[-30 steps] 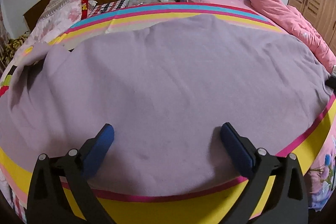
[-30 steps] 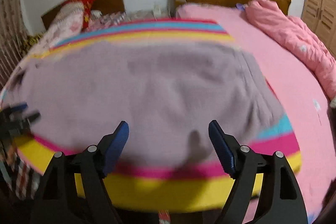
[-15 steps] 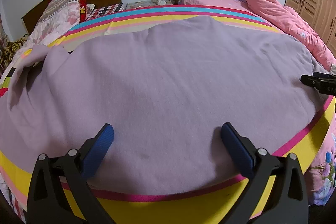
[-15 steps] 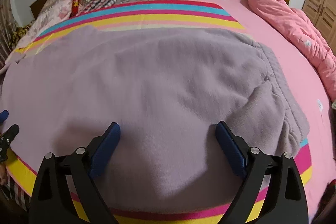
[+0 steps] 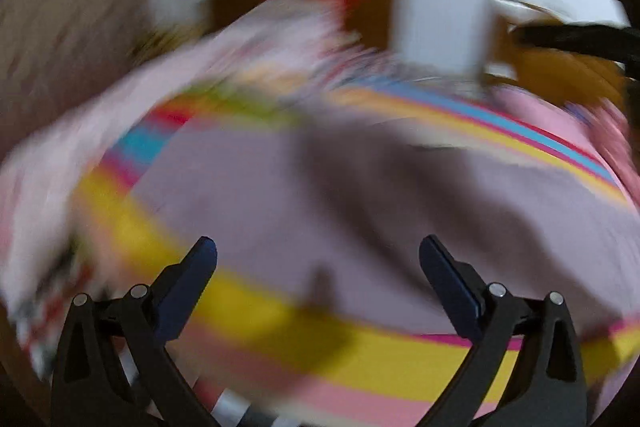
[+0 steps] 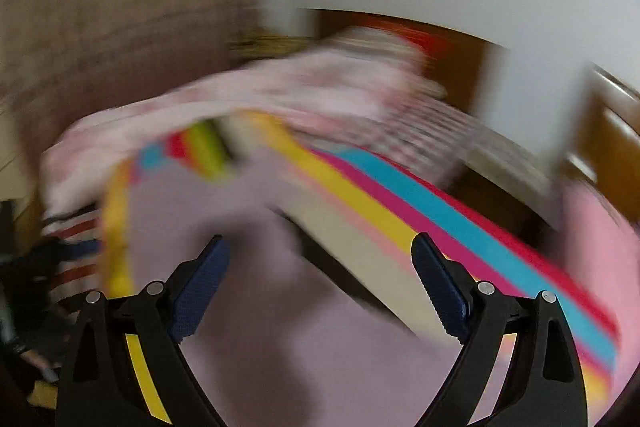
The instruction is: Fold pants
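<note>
While both views are motion-blurred: two grippers, jaws wide, nothing held, above lilac pants on a striped bedcover.

Left wrist: left gripper [image 5: 318, 253] gaping over pants [image 5: 360, 195]; striped bedcover [image 5: 380, 351] under them; floral quilt [image 5: 240, 47] behind; dark bar [image 5: 576, 39] at upper right, unidentifiable.
Right wrist: right gripper [image 6: 320, 253] likewise spread, empty; pants [image 6: 304, 347] beneath; bedcover stripes [image 6: 440, 215] rightward; quilt [image 6: 280, 87], wooden headboard [image 6: 460, 59] beyond.
</note>
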{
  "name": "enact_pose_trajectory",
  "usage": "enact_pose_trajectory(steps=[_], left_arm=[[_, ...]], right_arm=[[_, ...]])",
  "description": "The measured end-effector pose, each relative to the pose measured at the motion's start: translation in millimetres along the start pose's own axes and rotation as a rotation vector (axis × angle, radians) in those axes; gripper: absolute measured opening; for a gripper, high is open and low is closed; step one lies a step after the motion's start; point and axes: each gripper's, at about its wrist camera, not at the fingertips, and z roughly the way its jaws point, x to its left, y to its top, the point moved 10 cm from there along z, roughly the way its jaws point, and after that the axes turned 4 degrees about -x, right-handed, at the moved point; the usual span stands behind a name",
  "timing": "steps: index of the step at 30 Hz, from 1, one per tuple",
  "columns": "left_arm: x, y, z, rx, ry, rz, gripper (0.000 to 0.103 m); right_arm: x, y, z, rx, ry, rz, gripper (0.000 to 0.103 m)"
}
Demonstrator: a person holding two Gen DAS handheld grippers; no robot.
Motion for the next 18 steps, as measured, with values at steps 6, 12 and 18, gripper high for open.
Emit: enact_pose_trajectory(steps=[6, 12, 18], left_arm=[[138, 27, 54, 0.011, 0.194, -0.254, 0.098], [169, 26, 116, 0.145, 0.220, -0.273, 0.088], [158, 30, 114, 0.108, 0.206, -0.194, 0.030]], right_arm=[[87, 52, 187, 0.286, 0.241, -0.229, 0.068], [116, 11, 281, 0.552, 0.299, -0.263, 0.058], [126, 8, 264, 0.464, 0.366, -0.342, 0.017]])
